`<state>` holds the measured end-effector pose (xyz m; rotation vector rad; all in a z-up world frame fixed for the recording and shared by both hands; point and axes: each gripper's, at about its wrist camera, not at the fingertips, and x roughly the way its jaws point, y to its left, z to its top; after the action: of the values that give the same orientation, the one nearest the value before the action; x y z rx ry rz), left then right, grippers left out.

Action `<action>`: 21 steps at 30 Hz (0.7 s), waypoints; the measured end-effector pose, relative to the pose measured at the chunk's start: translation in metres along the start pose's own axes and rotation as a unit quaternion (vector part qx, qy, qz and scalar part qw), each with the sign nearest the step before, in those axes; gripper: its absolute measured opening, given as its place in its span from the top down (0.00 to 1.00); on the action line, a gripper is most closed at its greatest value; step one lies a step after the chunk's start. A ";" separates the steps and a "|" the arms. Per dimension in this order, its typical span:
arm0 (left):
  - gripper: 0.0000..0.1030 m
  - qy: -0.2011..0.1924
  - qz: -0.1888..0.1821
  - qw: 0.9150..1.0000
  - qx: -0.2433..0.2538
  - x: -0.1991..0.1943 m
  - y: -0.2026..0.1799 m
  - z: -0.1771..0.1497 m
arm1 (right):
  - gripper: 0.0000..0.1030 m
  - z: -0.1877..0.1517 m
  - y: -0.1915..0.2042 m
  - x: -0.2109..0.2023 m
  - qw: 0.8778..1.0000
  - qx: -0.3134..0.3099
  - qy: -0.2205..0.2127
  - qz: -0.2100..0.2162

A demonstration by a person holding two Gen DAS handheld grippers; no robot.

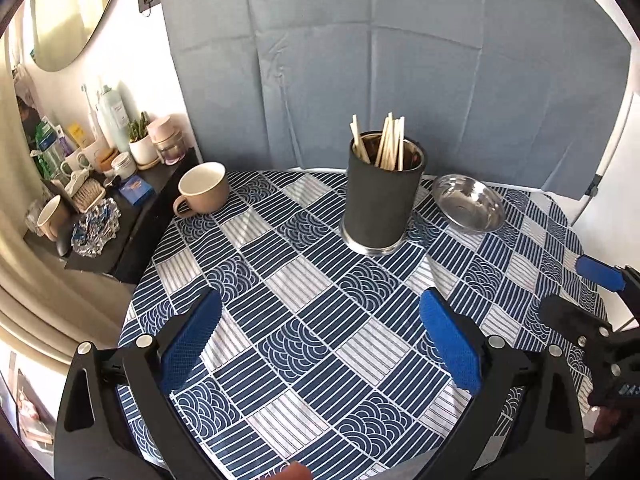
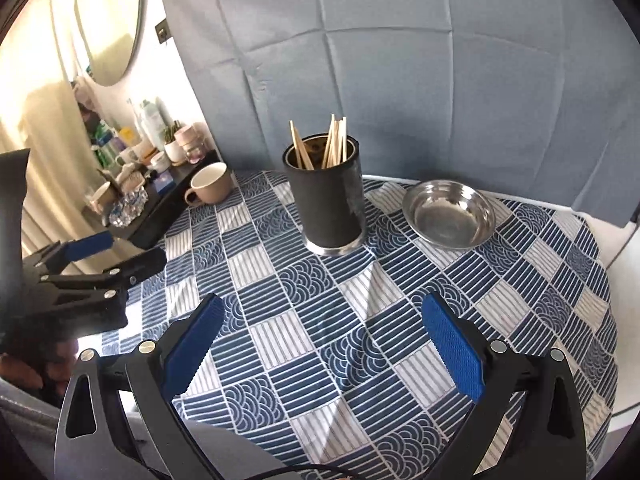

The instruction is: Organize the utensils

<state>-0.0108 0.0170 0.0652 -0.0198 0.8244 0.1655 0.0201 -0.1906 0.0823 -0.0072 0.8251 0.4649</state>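
Your left gripper (image 1: 320,340) and right gripper (image 2: 324,340): fingers apart, empty, above cloth (image 1: 304,280). Chopsticks (image 1: 386,142) upright in holder (image 1: 380,204); bowl (image 1: 468,204) beside.

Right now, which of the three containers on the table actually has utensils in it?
The tall black cylinder holder at the middle back: pale wooden chopsticks stand in it. The beige mug to its left and the steel bowl to its right look empty.

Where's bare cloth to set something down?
The whole near half, from the holder forward to both claws, is bare. So is the stretch between mug and holder. The gap between holder and steel bowl is tight.
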 end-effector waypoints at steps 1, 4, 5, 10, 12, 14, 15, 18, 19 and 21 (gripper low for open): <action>0.06 -0.002 -0.002 1.000 0.002 -0.001 -0.001 0.000 | 0.08 0.000 -0.001 -0.001 1.000 0.003 -0.001 -0.002; 0.06 -0.009 -0.004 1.000 0.003 -0.004 -0.004 0.001 | 0.08 0.000 -0.002 -0.002 1.000 0.003 -0.005 -0.003; 0.06 -0.012 -0.006 1.000 0.001 -0.005 -0.003 0.001 | 0.08 0.000 -0.002 -0.002 1.000 0.002 -0.005 -0.003; 0.06 -0.009 -0.005 1.000 -0.008 -0.005 0.000 0.001 | 0.08 0.000 0.000 -0.002 1.000 -0.001 -0.003 -0.009; 0.06 -0.009 -0.002 1.000 -0.016 -0.005 0.003 0.001 | 0.08 0.001 0.001 -0.002 1.000 -0.005 -0.004 -0.012; 0.06 -0.008 0.001 1.000 -0.018 -0.004 0.005 0.001 | 0.08 0.001 0.001 -0.002 1.000 -0.004 -0.005 -0.014; 0.06 -0.006 0.000 1.000 -0.020 -0.003 0.005 0.001 | 0.08 0.001 0.001 -0.002 1.000 -0.005 -0.005 -0.013; 0.06 0.001 -0.004 1.000 -0.023 0.000 0.007 0.000 | 0.08 0.000 0.001 -0.001 1.000 -0.004 -0.002 -0.011; 0.06 0.003 -0.006 1.000 -0.022 0.000 0.007 -0.001 | 0.08 0.001 0.001 -0.001 1.000 -0.004 -0.003 -0.011; 0.06 0.004 -0.013 1.000 -0.016 0.000 0.004 -0.002 | 0.08 0.000 0.002 0.000 1.000 -0.005 -0.002 -0.010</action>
<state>-0.0125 0.0209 0.0638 -0.0618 0.8293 0.1554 0.0194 -0.1891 0.0832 -0.0227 0.8180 0.4502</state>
